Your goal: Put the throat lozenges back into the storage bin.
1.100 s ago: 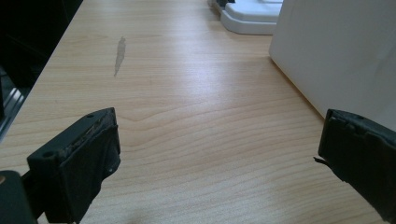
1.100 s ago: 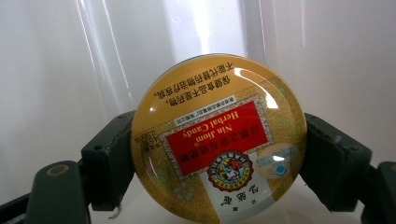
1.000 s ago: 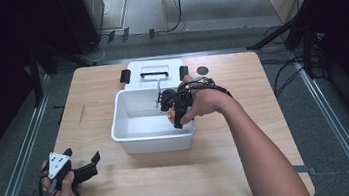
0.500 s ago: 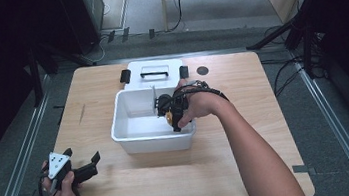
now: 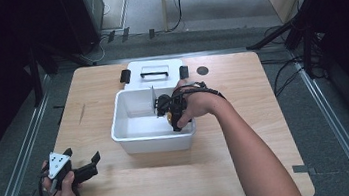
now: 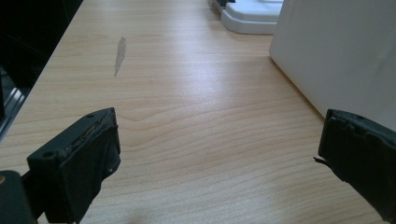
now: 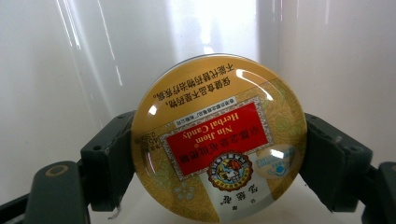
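Gold and red, the round candy tin [image 7: 218,140] sits clamped between the jaws of my right gripper [image 7: 218,158], its lid facing the camera with the label upside down, the pads pressing on opposite sides of its rim. In the high view that gripper [image 5: 170,109] is down inside the white bin [image 5: 131,133], at the bin's right end and close to its near wall, with a thin upright divider [image 5: 153,100] just to the left of it. The bin's lid [image 5: 154,72] lies flat on the table [image 5: 124,195] right behind the bin. I judge the step in hand to be setting the tin down in the bin's right part. To do it well I would lower until the tin's edge meets the floor of the bin, since the walls around it are glossy and give me little sense of depth in the right gripper view, and only then ease the jaws apart. The tin is smooth and round, so it may roll or tip if I let go while it hangs above the floor; tilting it towards flat before letting go should help. I should also keep clear of the divider and the near wall when I draw back. My left gripper [image 5: 78,171] rests well to the left of the bin, near the table's front edge, its jaws wide apart with nothing but bare wood between them.
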`<move>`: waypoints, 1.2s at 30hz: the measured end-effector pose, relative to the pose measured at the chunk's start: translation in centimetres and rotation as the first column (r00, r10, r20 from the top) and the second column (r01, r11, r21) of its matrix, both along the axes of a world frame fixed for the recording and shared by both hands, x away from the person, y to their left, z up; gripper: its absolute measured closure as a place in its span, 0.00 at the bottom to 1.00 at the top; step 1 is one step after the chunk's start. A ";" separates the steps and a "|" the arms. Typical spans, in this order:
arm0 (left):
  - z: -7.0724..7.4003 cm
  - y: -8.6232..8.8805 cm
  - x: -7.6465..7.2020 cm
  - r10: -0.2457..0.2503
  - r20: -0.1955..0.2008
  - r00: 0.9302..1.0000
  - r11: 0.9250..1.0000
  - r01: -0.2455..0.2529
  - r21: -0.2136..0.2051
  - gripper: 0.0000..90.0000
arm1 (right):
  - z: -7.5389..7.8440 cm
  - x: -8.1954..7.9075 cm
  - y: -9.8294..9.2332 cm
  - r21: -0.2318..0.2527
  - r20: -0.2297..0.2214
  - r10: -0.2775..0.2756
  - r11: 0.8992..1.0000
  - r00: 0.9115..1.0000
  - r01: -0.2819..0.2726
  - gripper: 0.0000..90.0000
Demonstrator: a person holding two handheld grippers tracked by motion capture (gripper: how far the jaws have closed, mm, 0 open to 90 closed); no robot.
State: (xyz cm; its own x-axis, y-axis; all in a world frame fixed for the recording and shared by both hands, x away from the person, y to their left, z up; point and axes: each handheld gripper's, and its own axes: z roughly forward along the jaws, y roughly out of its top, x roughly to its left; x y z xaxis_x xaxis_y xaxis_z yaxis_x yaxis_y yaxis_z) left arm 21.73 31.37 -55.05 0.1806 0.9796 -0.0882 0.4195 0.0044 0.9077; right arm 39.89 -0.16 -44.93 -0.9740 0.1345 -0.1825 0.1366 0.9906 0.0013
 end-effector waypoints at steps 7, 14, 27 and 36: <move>0.0 0.0 0.0 -0.001 0.001 1.000 1.000 0.001 0.000 0.00 | 0.0 0.0 0.0 0.001 0.009 0.001 1.000 1.000 -0.001 0.26; 0.0 0.0 0.0 -0.001 0.001 1.000 1.000 0.001 -0.002 0.00 | 0.9 -0.2 -0.3 0.050 0.007 0.011 0.999 1.000 -0.011 0.41; 0.0 -0.1 0.0 0.002 0.004 1.000 1.000 -0.002 0.004 0.00 | 5.0 -1.5 -1.7 0.149 0.043 -0.037 0.988 0.998 0.030 0.21; 0.0 -0.1 0.0 0.003 0.002 1.000 1.000 -0.003 0.006 0.00 | 7.4 -2.2 -3.9 0.179 0.050 -0.132 0.976 0.990 0.121 0.00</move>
State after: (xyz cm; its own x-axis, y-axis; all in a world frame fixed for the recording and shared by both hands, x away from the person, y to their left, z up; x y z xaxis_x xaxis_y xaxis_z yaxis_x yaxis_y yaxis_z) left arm 21.77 31.26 -55.06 0.1782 0.9806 -0.0816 0.4176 -0.0003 0.9086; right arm 37.69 -4.06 -37.53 -0.9347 0.2909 -0.2041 0.2548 0.9490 0.1857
